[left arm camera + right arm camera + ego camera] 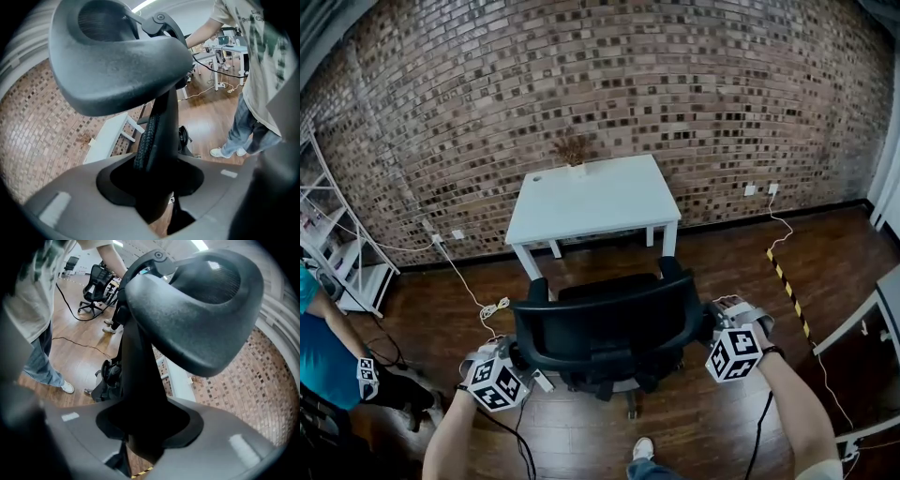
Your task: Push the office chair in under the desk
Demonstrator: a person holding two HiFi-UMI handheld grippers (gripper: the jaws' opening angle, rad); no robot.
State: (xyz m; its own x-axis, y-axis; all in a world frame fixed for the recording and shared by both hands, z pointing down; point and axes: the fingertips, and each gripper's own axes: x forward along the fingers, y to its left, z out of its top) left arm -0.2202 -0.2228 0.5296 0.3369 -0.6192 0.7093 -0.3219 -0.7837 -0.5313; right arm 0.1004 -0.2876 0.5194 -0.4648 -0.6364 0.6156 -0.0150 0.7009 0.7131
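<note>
— Left gripper [510,360]: what has it got?
— Its jaws are partway closed and clamped on the left edge of the office chair [605,323], at about 8 o'clock of the backrest [609,339]. In the left gripper view, the black upright with a mesh seam down it fills the gap between the jaws.
— And the right gripper [711,326]?
— The same on the other side, at 3 o'clock of the backrest. Its jaws are partway closed and pressed onto the black frame, with nothing else between them.
— Where does the chair stand?
— In the middle of the head view, at 6 o'clock of the white desk [591,202], backrest towards the person. Its armrests come up just beside the desk's front legs, and the chair is out on the wooden floor [722,258].
— The desk itself?
— At 12 o'clock, against the brick wall [609,84], with a small dried plant [573,148] at its far edge.
— Anything else around?
— A white shelf rack [333,234] at 9 o'clock, a person in a teal top [317,347] at 8 o'clock, and yellow-black tape [787,283] on the floor at 3 o'clock.
</note>
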